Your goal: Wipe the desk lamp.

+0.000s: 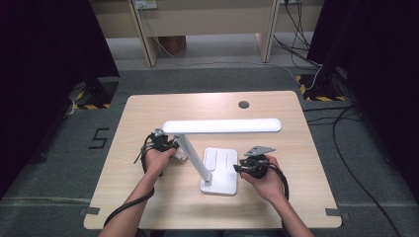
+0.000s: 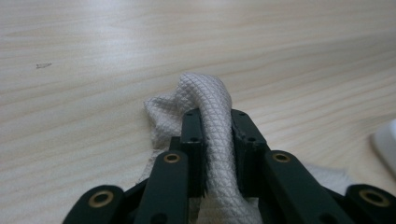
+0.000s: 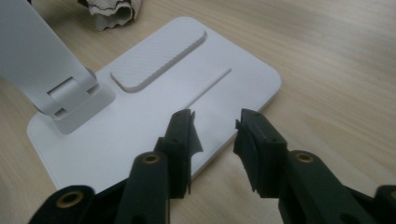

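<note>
Cloth (image 2: 205, 100) on wooden table (image 1: 148, 111) | grey carpet floor (image 1: 207, 76)

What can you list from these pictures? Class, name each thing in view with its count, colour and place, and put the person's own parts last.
Desk lamp: one, white, mid-table, long head held level over the table on a slanted arm.
Lamp base: one, white, flat on the table in front of the right gripper.
Cloth: one, white, textured, on the table left of the lamp arm, pinched in the left gripper.
Table: one, light wood, with a dark round hole near its far edge.
Cables: several, black and white, on the grey floor beyond the table.
Left gripper: one, black, jaws shut on the cloth.
Right gripper: one, black, jaws apart just above the base's near edge, holding nothing.
Hands: two, each holding a gripper.
</note>
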The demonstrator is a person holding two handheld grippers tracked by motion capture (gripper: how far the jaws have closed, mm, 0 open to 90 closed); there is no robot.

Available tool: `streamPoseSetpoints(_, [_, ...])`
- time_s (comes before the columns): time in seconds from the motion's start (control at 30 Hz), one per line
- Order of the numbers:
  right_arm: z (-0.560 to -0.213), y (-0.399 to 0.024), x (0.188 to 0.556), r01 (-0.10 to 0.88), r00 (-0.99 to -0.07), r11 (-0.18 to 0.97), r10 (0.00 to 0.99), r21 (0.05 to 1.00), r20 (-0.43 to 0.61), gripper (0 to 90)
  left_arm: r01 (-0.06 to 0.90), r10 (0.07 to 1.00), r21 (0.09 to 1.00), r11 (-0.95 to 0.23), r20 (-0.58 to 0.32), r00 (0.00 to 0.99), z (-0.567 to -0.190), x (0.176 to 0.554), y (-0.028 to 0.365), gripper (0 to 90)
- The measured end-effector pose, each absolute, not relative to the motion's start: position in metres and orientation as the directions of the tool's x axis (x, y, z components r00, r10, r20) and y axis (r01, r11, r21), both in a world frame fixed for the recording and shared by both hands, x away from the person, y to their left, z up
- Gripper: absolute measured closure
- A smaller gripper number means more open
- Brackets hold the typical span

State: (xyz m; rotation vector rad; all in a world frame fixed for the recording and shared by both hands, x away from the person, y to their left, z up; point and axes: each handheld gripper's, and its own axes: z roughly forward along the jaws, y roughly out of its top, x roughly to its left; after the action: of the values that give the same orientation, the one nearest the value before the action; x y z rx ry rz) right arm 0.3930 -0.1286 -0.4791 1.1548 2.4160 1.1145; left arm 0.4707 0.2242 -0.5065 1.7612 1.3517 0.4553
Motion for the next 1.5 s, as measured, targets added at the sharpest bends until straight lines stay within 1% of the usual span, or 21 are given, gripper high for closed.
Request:
streamPoseSetpoints(0.1, [-0.48, -0.121, 0.394, 0.524, -0.693, 0.442, 0.719, 0.728, 0.062, 75.2, 0.572, 0.901, 0.819, -0.039, -0.219, 0.374, -0.493, 0.456, 0.23, 77.5])
streamPoseSetpoints(0.17, [-0.484, -0.116, 0.394, 0.519, -0.709, 0.472, 0.704, 0.712, 0.051, 79.8, 0.552, 0.887, 0.833, -0.028, -0.234, 0.398, -0.484, 0.445, 0.233, 77.5])
streamPoseSetpoints(0.27, [-0.487, -0.111, 0.394, 0.515, -0.719, 0.492, 0.694, 0.702, 0.041, 83.5, 0.522, 0.87, 0.853, -0.027, -0.237, 0.433, -0.472, 0.427, 0.236, 77.6])
streamPoseSetpoints(0.33, [-0.489, -0.107, 0.393, 0.508, -0.728, 0.504, 0.685, 0.699, 0.035, 85.4, 0.499, 0.853, 0.867, -0.004, -0.257, 0.454, -0.462, 0.412, 0.24, 77.6])
streamPoseSetpoints(0.4, [-0.49, -0.104, 0.393, 0.501, -0.737, 0.517, 0.675, 0.694, 0.029, 86.5, 0.476, 0.847, 0.879, -0.001, -0.253, 0.468, -0.455, 0.402, 0.244, 77.6])
streamPoseSetpoints(0.53, [-0.492, -0.1, 0.393, 0.504, -0.744, 0.534, 0.667, 0.679, 0.027, 87.8, 0.451, 0.825, 0.892, 0.019, -0.269, 0.498, -0.438, 0.383, 0.253, 77.6])
streamPoseSetpoints(0.6, [-0.492, -0.098, 0.393, 0.508, -0.743, 0.533, 0.668, 0.677, 0.032, 89.4, 0.435, 0.82, 0.9, 0.013, -0.259, 0.51, -0.429, 0.376, 0.256, 77.6])
streamPoseSetpoints(0.9, [-0.491, -0.098, 0.396, 0.525, -0.744, 0.537, 0.667, 0.66, 0.049, 88.3, 0.361, 0.801, 0.933, 0.016, -0.228, 0.554, -0.394, 0.353, 0.26, 77.6])
streamPoseSetpoints(1.0, [-0.492, -0.096, 0.393, 0.504, -0.748, 0.547, 0.664, 0.668, 0.021, 89.3, 0.353, 0.795, 0.936, 0.018, -0.227, 0.563, -0.385, 0.348, 0.261, 77.6])
streamPoseSetpoints(1.2, [-0.492, -0.095, 0.392, 0.501, -0.744, 0.546, 0.668, 0.672, 0.013, 89.8, 0.332, 0.787, 0.943, 0.031, -0.228, 0.574, -0.37, 0.341, 0.263, 77.7])
streamPoseSetpoints(1.5, [-0.492, -0.095, 0.392, 0.503, -0.743, 0.543, 0.669, 0.673, 0.015, 90.0, 0.274, 0.771, 0.961, 0.048, -0.21, 0.601, -0.345, 0.335, 0.265, 77.8])
